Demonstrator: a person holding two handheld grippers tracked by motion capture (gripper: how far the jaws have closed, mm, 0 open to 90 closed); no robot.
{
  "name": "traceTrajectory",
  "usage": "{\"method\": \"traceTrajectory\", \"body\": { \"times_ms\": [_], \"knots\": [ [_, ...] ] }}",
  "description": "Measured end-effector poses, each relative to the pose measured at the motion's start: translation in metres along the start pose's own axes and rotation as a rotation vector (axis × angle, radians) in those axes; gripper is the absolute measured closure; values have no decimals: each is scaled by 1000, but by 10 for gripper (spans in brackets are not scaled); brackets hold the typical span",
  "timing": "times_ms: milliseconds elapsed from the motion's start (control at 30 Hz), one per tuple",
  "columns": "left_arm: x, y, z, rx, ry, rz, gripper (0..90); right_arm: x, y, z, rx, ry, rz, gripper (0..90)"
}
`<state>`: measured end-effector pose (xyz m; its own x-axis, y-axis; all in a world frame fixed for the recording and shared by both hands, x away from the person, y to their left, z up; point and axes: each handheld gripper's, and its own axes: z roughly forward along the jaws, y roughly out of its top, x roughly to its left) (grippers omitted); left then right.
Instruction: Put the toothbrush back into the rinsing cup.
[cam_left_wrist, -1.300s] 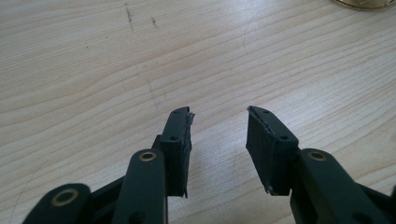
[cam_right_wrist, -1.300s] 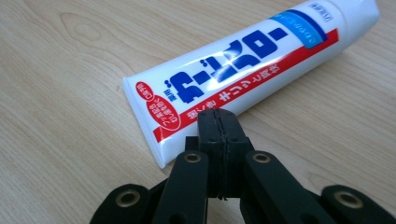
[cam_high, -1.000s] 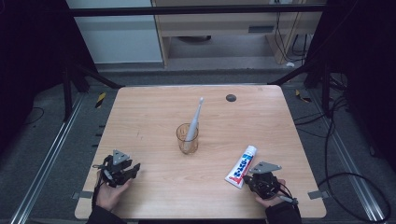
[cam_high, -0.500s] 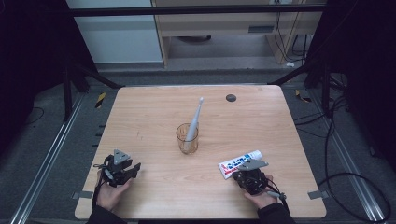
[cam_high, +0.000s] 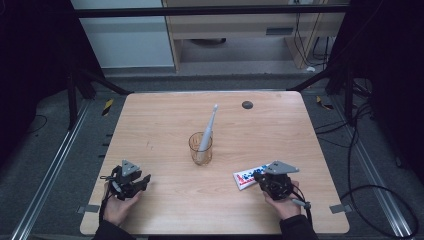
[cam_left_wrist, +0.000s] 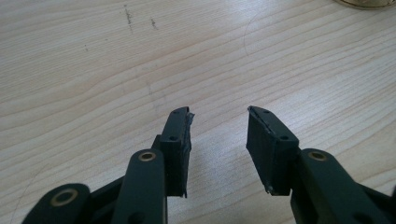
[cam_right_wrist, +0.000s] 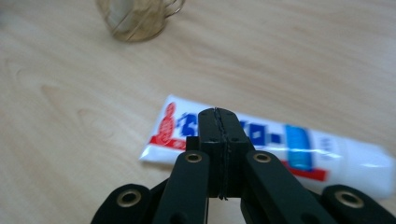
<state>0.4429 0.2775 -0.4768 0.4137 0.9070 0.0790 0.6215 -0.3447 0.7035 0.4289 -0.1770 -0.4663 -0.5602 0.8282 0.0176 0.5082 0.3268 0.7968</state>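
A white toothpaste tube (cam_high: 246, 177) with red and blue print lies flat on the wooden table (cam_high: 165, 120), right of centre near the front. My right gripper (cam_high: 258, 176) is shut, its jaws pressed pad to pad with nothing between them. In the right gripper view its tips (cam_right_wrist: 218, 114) sit over the middle of the tube (cam_right_wrist: 289, 140); whether they touch it I cannot tell. A clear amber cup (cam_high: 200, 148) at the table's centre holds a white toothbrush (cam_high: 209, 124) that leans back and to the right. My left gripper (cam_high: 144, 180) rests open at the front left, its jaws (cam_left_wrist: 218, 112) over bare wood.
A small dark round mark (cam_high: 247, 104) lies near the table's far edge. The cup (cam_right_wrist: 133, 16) stands beyond the tube in the right gripper view, and its base (cam_left_wrist: 369, 3) shows at the top right of the left gripper view. Black frame posts flank the table.
The right gripper moved left along the front. The toothpaste tube swung from a diagonal to nearly level and shifted left. The left gripper stayed put.
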Motion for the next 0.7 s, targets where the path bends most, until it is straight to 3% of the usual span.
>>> {"method": "traceTrajectory", "body": {
  "times_ms": [233,433,700],
  "knots": [
    [0,1,1,0,2,0,589,-32,10,-4,-49,-92,62,900],
    [0,1,0,-6,2,-2,587,-54,12,10,-23,-127,122,900],
    [0,1,0,-12,5,-1,588,-75,8,24,19,-179,148,900]
  ]
}}
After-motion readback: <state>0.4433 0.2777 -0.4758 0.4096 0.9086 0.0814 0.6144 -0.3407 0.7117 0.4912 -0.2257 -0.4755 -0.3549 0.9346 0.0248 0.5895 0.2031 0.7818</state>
